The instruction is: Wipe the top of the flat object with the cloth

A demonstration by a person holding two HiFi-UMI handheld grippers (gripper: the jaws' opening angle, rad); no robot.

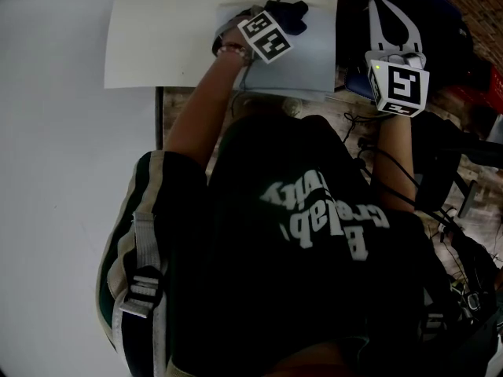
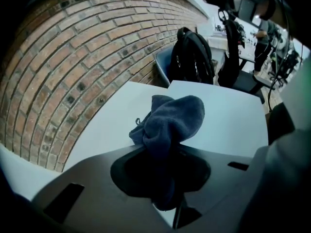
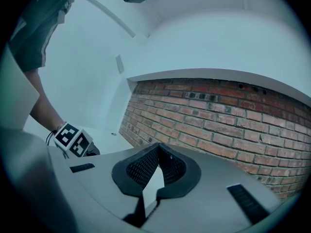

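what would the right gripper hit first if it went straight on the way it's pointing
Probably the brick wall: the right gripper, jaws together and empty, points at it with nothing seen between, though depth is hard to judge.

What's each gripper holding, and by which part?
Left gripper: the dark blue cloth, pinched at one bunched end, rest spilling forward. Right gripper: nothing, jaws shut.

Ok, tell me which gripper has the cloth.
The left gripper: its fingers are shut on the dark blue cloth. The right gripper has its fingers together with nothing between them.
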